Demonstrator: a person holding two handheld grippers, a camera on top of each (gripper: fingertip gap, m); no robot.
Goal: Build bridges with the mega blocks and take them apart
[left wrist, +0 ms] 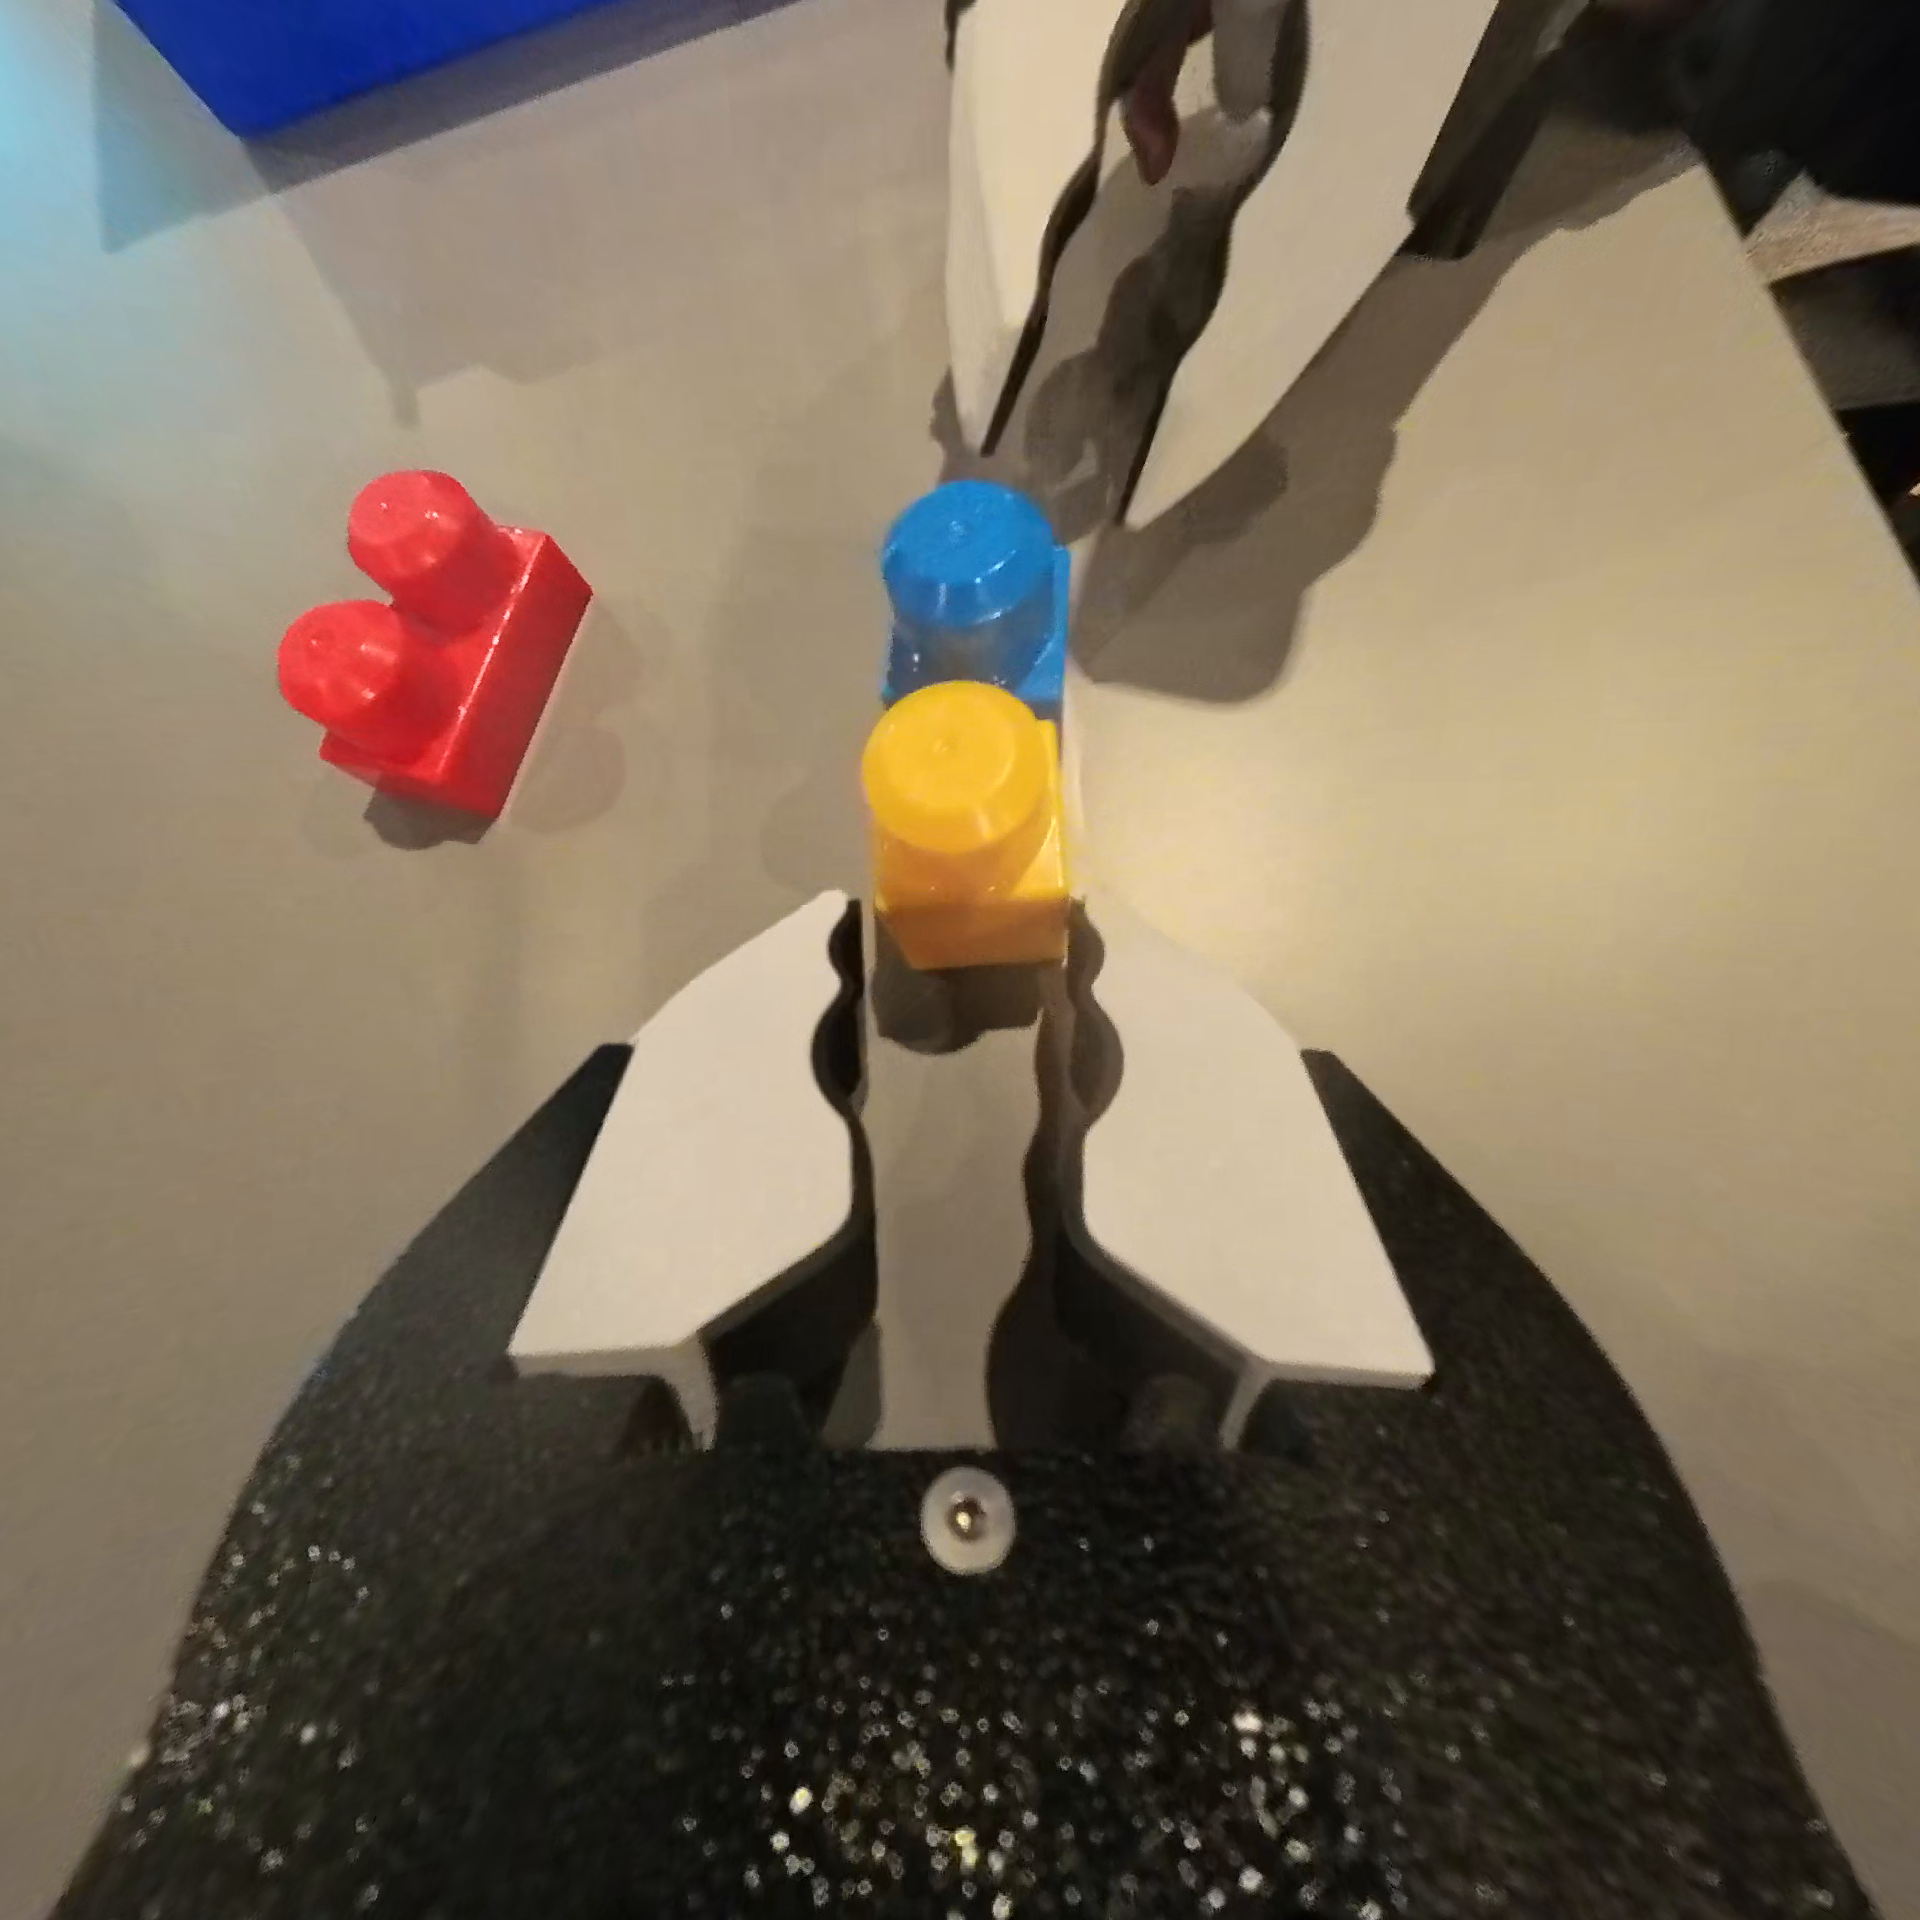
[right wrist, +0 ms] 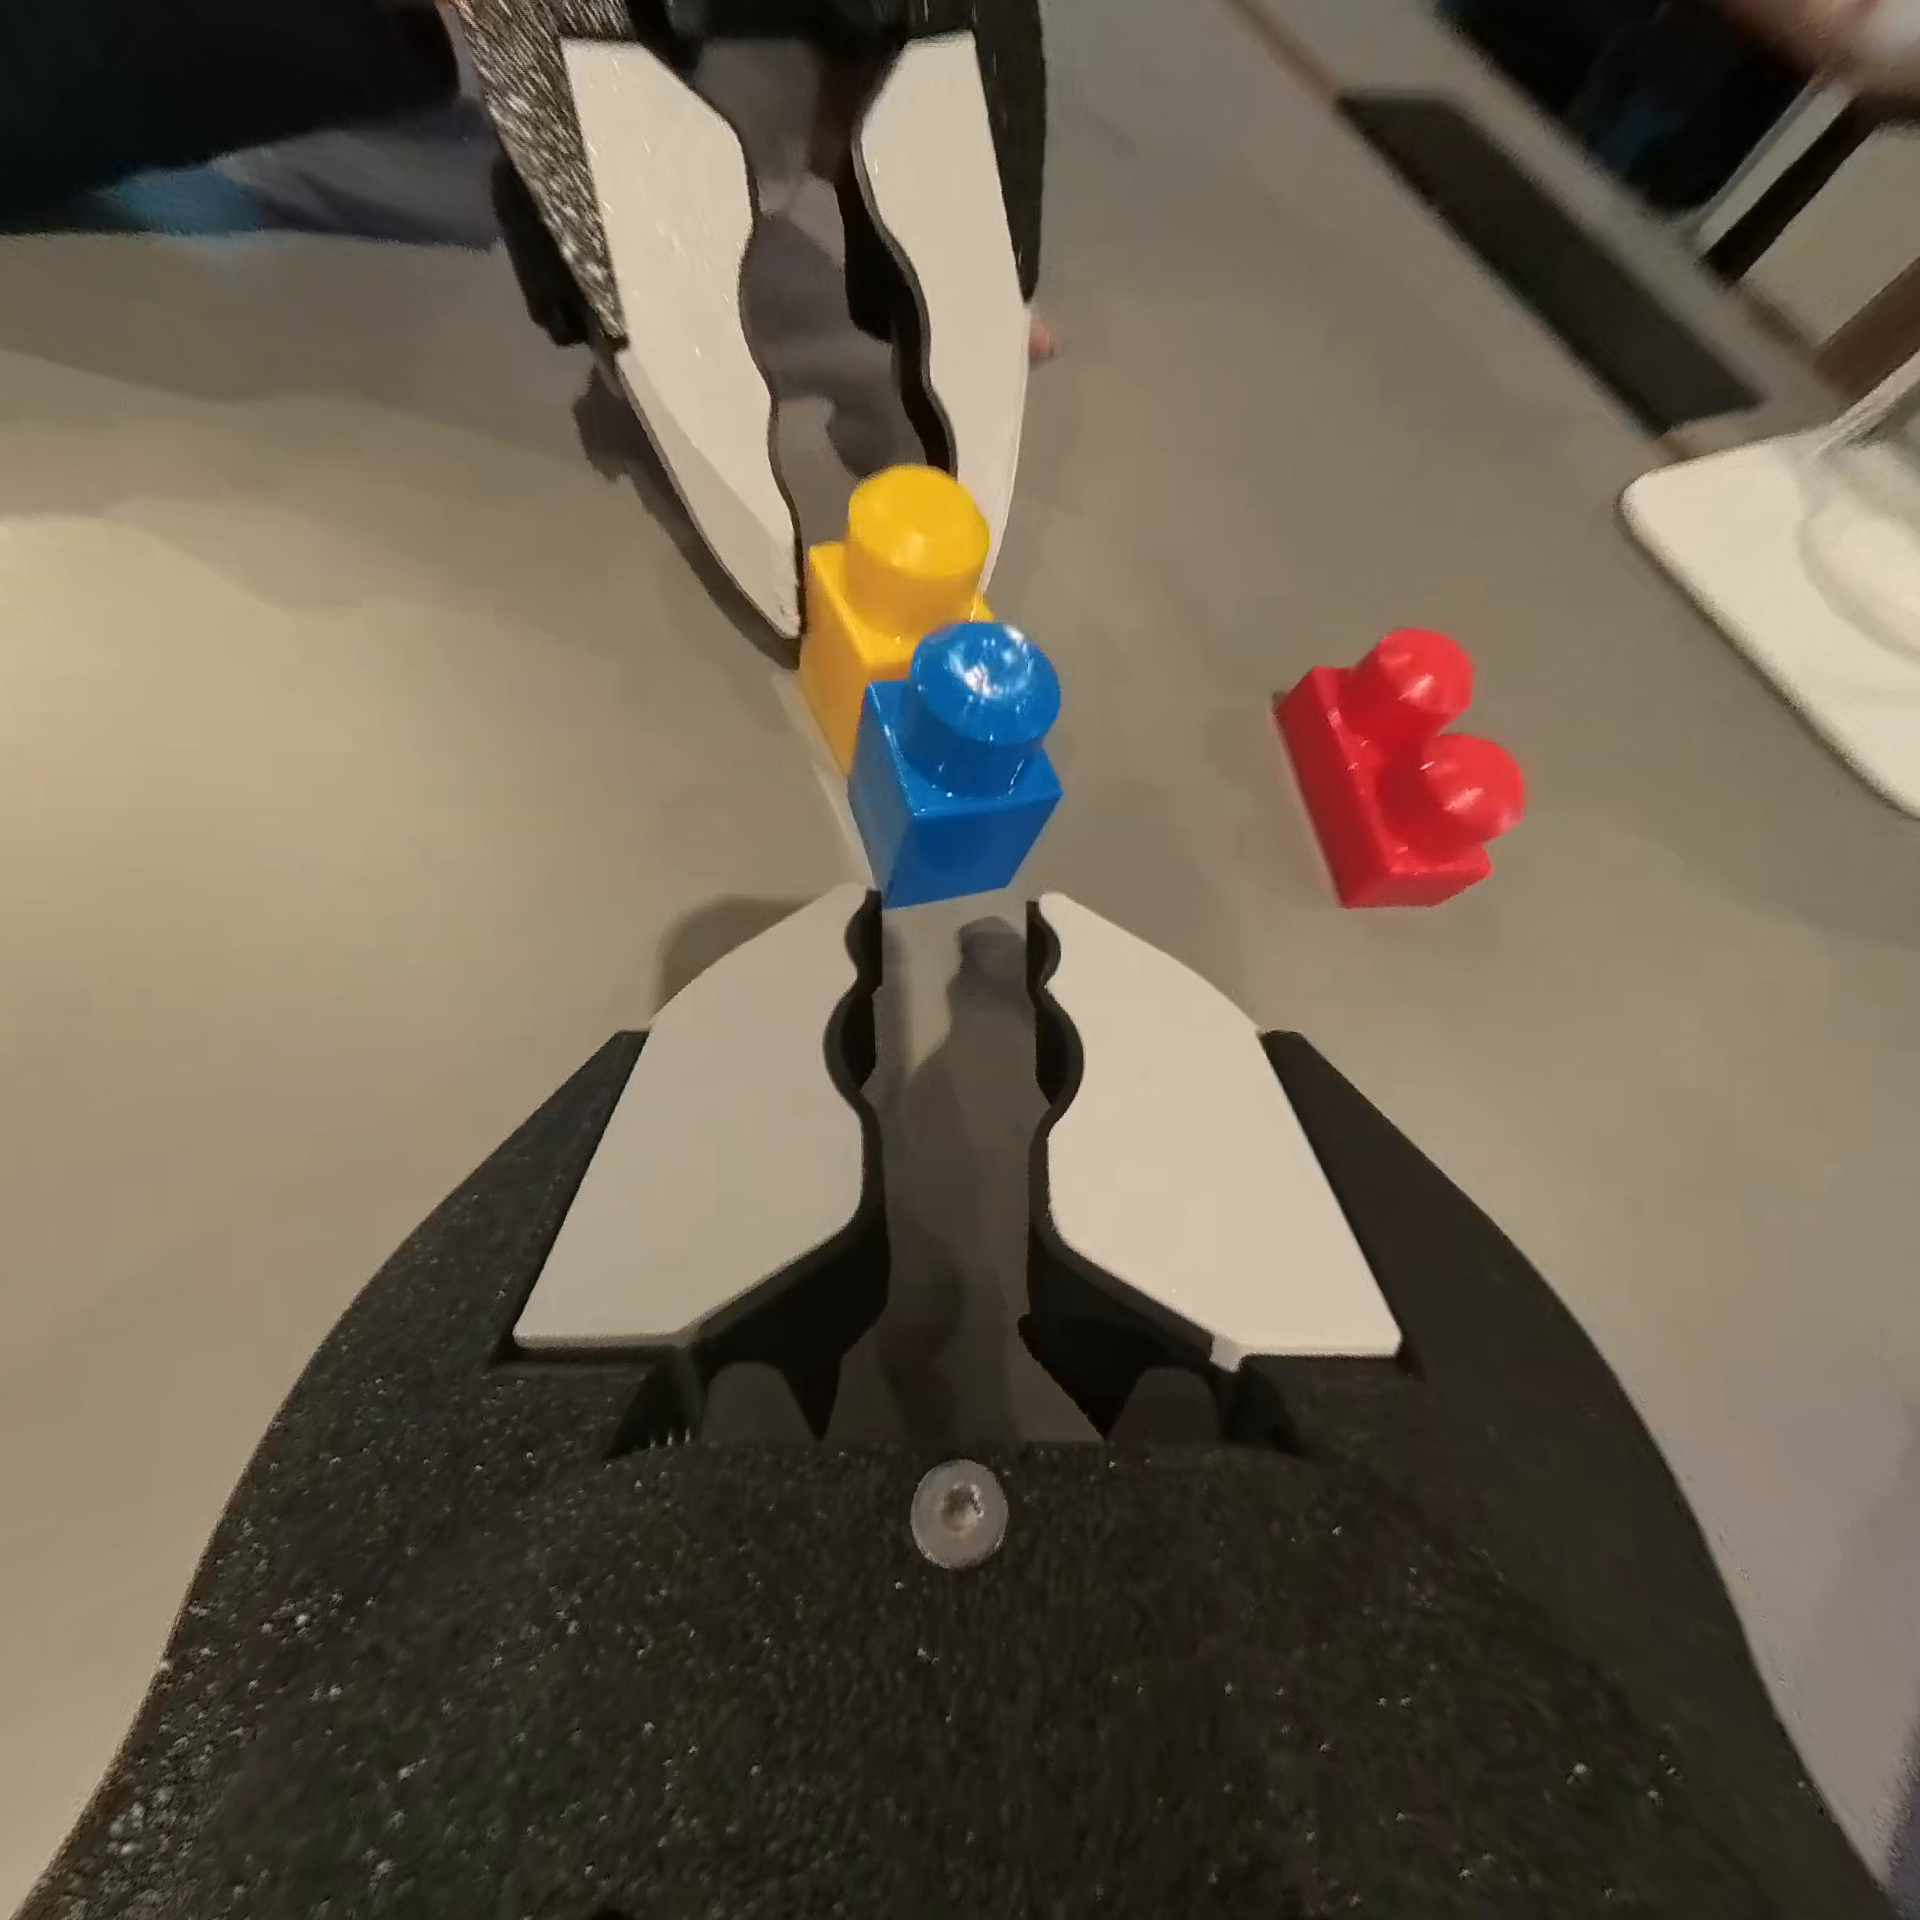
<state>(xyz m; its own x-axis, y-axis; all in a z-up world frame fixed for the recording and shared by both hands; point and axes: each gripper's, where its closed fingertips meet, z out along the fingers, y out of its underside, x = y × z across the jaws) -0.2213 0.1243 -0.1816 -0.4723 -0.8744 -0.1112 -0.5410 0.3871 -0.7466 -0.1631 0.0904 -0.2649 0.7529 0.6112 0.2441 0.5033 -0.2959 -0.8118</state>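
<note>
A yellow one-stud block (left wrist: 966, 831) and a blue one-stud block (left wrist: 971, 592) stand side by side and touching on the grey table (left wrist: 1455, 831). My left gripper (left wrist: 961, 914) is shut on the yellow block at its base. The right wrist view shows its fingers (right wrist: 727, 499) flanking the yellow block (right wrist: 883, 613). My right gripper (right wrist: 954, 914) is narrowly open. The blue block (right wrist: 951, 810) stands just beyond its fingertips, with a gap at the right pad. A red two-stud block (left wrist: 436, 665) lies apart on the table, and shows in the right wrist view (right wrist: 1392, 769).
A blue box (left wrist: 260, 52) sits at the far left corner in the left wrist view. A white flat stand base (right wrist: 1766, 623) lies beyond the red block in the right wrist view. The table edge (left wrist: 1818, 416) runs close on the right of the left wrist view.
</note>
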